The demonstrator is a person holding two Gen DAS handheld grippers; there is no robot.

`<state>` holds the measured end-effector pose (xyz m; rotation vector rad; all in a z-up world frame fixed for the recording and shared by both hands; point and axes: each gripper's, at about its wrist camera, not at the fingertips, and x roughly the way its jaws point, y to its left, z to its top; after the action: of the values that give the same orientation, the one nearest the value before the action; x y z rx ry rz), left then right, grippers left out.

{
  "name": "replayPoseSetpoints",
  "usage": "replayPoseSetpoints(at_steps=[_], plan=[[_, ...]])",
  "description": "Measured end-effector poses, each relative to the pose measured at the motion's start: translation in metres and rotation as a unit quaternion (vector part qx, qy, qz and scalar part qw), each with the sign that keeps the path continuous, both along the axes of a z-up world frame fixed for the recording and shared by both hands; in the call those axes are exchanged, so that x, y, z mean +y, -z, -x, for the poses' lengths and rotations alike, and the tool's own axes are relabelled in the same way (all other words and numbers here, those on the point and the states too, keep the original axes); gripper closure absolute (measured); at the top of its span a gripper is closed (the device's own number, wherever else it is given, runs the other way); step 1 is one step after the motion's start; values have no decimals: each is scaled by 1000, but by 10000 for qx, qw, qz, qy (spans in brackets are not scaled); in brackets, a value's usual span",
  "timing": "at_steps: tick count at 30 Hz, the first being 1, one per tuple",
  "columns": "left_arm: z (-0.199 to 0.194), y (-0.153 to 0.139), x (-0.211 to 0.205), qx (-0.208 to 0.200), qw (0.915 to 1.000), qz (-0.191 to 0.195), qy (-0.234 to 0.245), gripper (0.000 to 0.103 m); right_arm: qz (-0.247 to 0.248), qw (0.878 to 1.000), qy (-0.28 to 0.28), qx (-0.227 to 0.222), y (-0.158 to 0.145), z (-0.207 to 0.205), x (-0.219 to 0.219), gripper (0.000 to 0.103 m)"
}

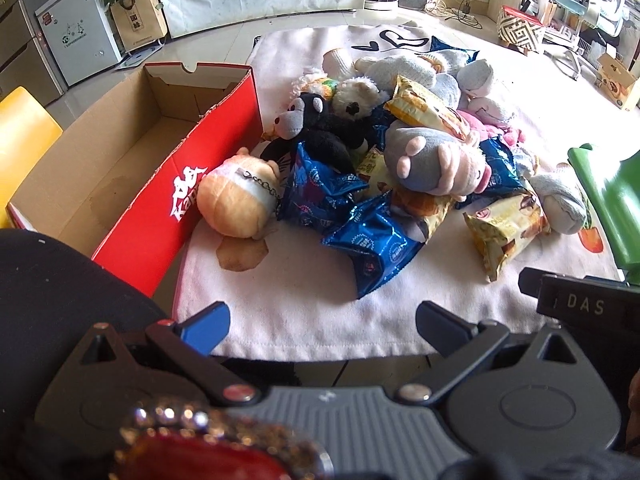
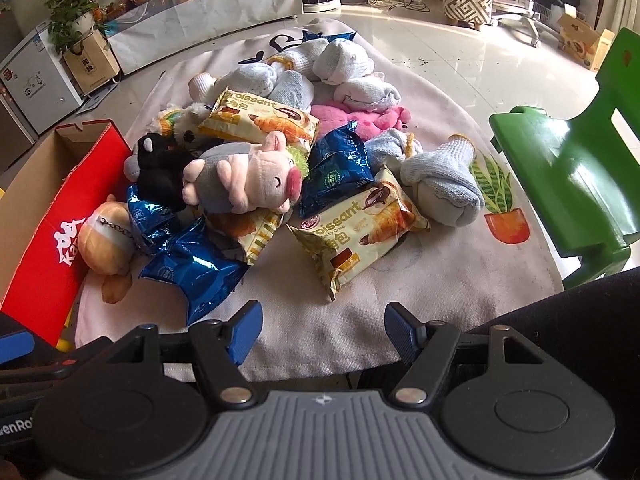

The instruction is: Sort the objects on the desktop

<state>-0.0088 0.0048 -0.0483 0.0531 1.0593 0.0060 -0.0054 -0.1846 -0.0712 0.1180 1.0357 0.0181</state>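
Both grippers hang apart and empty: left gripper (image 1: 322,324), right gripper (image 2: 323,330). Toy pile (image 2: 248,176) beside red box (image 1: 168,184)

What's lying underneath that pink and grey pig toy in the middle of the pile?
The pig toy rests on a yellow croissant packet, with a blue snack bag and a black plush at its side. Whatever lies deeper under it is covered.
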Motion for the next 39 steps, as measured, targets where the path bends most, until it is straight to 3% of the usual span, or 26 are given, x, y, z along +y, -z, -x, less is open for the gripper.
replayPoseSetpoints(at_steps=[39], plan=[[4, 0, -4, -30, 9996, -259, 48, 0, 25, 10000, -37, -12, 1, 1, 2, 35]])
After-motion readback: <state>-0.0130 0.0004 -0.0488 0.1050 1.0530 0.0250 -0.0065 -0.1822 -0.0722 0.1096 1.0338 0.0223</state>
